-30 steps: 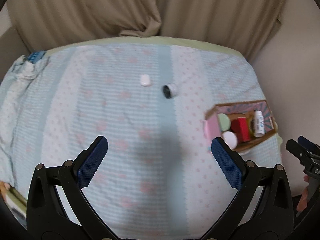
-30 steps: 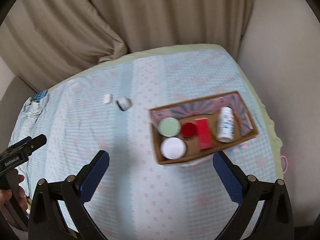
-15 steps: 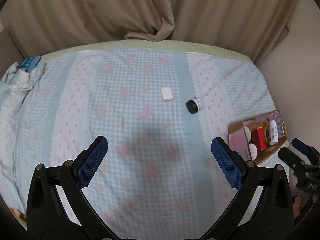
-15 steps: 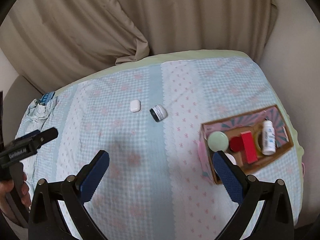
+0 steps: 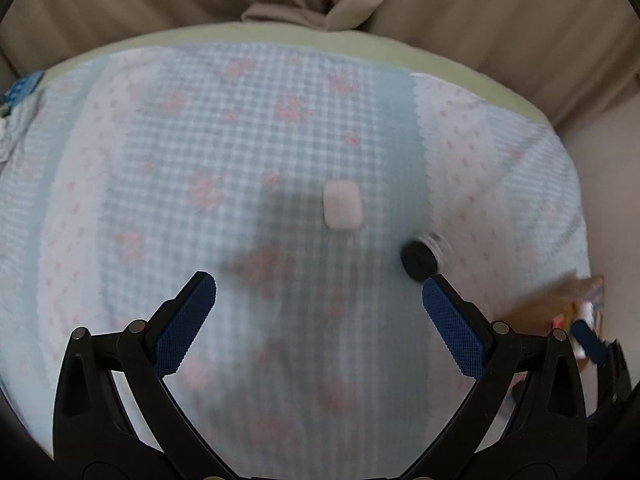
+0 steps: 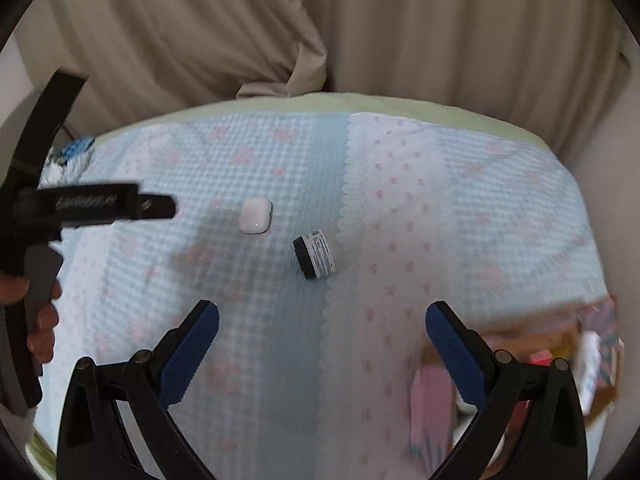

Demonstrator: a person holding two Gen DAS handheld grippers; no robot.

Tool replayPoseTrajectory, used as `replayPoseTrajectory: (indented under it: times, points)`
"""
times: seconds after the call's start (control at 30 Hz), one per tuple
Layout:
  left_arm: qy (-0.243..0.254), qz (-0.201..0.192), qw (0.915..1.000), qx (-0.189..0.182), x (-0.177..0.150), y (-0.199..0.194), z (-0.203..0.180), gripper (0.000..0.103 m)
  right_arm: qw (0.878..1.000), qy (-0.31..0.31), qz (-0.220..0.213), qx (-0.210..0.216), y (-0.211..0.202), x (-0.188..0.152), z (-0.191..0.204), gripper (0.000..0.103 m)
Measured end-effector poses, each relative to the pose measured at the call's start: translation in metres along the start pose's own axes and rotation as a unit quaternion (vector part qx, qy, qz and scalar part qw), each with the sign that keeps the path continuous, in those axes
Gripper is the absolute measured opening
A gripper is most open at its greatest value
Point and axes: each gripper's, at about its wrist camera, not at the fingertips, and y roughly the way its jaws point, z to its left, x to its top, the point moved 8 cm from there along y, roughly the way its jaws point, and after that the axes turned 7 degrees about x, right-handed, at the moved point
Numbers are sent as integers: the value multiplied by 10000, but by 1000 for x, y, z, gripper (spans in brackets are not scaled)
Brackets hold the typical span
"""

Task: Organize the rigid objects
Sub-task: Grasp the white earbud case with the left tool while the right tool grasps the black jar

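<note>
A small white rounded case (image 5: 342, 210) lies on the checked cloth, ahead of my open, empty left gripper (image 5: 319, 312); it also shows in the right wrist view (image 6: 256, 215). A small black-lidded jar (image 6: 315, 254) lies on its side to the case's right, ahead of my open, empty right gripper (image 6: 322, 338). In the left wrist view the jar (image 5: 418, 260) sits just beyond the right fingertip (image 5: 434, 289). A cardboard box (image 6: 560, 364) with several items sits at the right, blurred.
The blue-and-pink cloth (image 6: 440, 220) covers a round-edged surface with beige curtains (image 6: 360, 32) behind. The left gripper's body and the hand holding it (image 6: 40, 240) show at the left of the right wrist view. A bunched cloth lies at the far left edge (image 6: 68, 156).
Both grippers have moved forward and leftward toward the white case and the jar, which now look larger. The box has slid to the right edge of both views. Jaws stay open.
</note>
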Motion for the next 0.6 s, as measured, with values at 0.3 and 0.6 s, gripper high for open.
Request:
replayPoseTrajectory:
  times: [0.3, 0.6]
  points:
    - [-128, -37, 9998, 143, 22, 121, -29, 97, 9991, -428, -51, 4, 125, -4, -15, 85]
    - [139, -569, 9971, 478, 26, 151, -46, 89, 9946, -975, -284, 238, 171, -1, -8, 70]
